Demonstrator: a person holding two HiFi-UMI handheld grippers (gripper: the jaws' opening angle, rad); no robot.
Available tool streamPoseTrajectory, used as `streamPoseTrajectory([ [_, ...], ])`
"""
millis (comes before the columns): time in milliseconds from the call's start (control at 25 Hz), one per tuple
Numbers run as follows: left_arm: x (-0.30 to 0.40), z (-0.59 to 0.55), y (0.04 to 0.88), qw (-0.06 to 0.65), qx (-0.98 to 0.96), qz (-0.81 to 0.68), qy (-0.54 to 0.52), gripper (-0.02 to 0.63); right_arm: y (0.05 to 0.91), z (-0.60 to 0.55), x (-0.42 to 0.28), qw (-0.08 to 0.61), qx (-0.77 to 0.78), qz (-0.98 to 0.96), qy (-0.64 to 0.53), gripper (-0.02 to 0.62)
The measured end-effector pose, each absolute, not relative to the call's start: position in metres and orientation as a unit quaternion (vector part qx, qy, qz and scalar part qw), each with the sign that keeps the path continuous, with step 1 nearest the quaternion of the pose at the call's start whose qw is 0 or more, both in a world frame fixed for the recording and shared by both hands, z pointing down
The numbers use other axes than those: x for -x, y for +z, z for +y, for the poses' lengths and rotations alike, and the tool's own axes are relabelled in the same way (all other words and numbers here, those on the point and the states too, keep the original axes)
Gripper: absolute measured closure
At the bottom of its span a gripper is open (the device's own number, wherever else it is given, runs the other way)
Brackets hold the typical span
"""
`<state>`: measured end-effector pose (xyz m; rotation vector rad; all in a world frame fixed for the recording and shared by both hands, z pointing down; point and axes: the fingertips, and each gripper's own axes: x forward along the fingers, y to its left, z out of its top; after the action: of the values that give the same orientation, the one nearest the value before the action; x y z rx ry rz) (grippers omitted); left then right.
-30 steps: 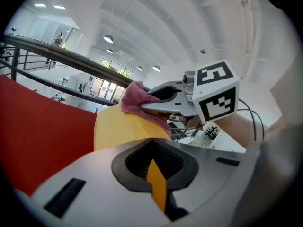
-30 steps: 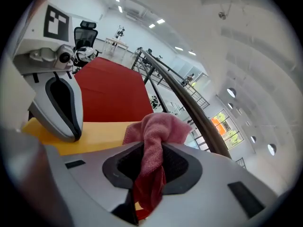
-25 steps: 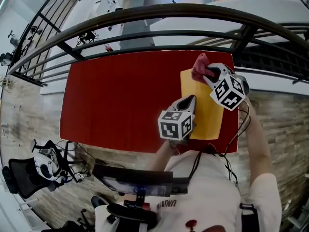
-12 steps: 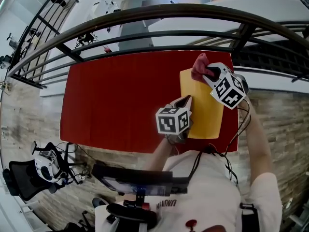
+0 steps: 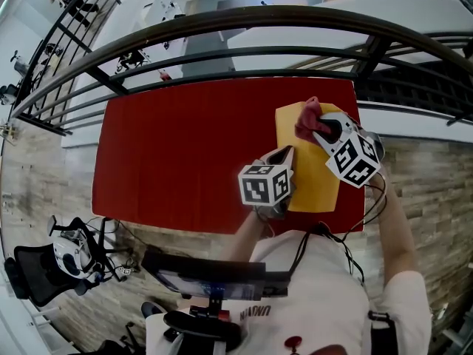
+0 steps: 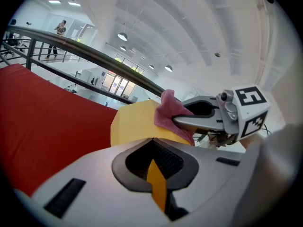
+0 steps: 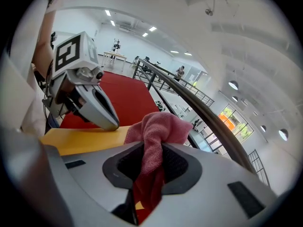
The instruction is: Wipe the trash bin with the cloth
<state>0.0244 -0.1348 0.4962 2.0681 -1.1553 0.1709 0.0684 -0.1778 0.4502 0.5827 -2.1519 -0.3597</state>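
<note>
Pink crumpled cloth [image 5: 306, 117], pinched in the right gripper [image 5: 316, 126], presses the yellow boxy trash bin [image 5: 318, 183] (left gripper [image 5: 287, 154] clamps its rim steady).

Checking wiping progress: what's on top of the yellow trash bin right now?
The pink cloth, clamped in the right tool, rests on the trash bin top near its far edge. The left tool grips the bin's left edge. The surface beneath the cloth is covered.

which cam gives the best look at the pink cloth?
Right gripper view: the pink cloth fills the centre, bunched and clamped between the jaws. Head view shows it only as a small clump over the yellow bin. Left gripper view shows it side-on, farther off.
</note>
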Motion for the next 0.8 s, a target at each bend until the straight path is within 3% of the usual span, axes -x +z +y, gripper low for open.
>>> streamPoseTrajectory([
  [800,-0.026,-0.136,0.498,0.374,-0.806,-0.455,0.059,0.603,0.475,-0.026,-0.077,0.441,-0.152,-0.877,-0.113,0.499],
])
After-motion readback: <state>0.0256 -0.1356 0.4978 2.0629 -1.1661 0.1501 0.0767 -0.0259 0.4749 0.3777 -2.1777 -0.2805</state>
